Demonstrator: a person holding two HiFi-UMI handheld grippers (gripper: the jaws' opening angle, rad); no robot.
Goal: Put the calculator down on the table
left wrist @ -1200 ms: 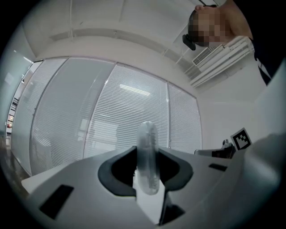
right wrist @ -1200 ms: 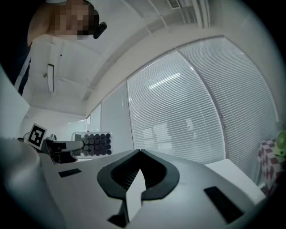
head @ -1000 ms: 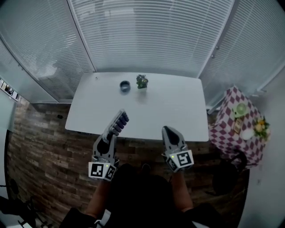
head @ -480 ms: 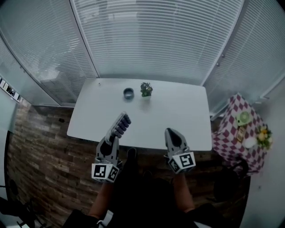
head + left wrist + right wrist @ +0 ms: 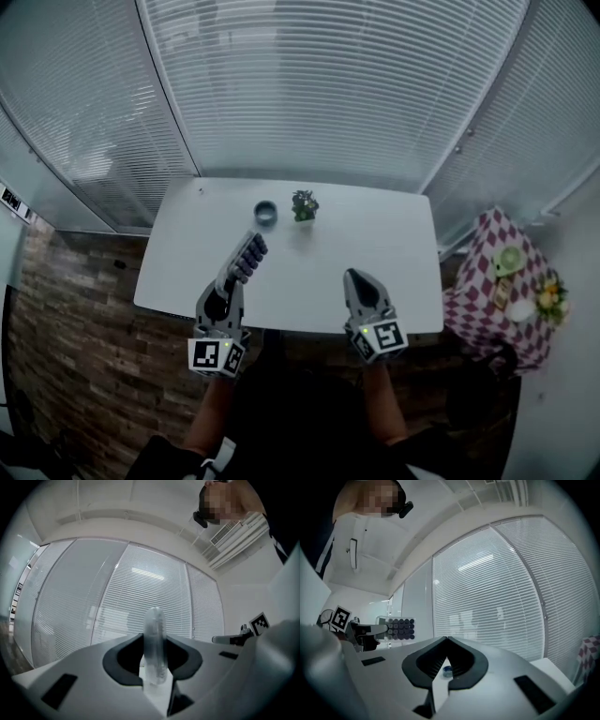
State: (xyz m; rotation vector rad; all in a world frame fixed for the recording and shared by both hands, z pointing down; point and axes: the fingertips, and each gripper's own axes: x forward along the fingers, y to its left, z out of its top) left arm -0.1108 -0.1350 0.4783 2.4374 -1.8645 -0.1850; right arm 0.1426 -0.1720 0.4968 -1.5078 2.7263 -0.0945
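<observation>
The calculator [image 5: 247,257] is a slim, pale slab with rows of dark round keys. It stands on edge, its key face turned to the right. The left tool [image 5: 230,281] clamps its near end, and it juts forward over the near-left part of the white surface [image 5: 375,234].

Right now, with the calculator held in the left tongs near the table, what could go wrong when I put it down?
1. The left tongs grip the calculator at one end only, edge-up, so it may pivot or slip on touching the table.
2. It hangs close to the table's near edge; released too early, it could fall off.
3. The small bowl and plant stand beyond it; reaching too far may knock them.
</observation>
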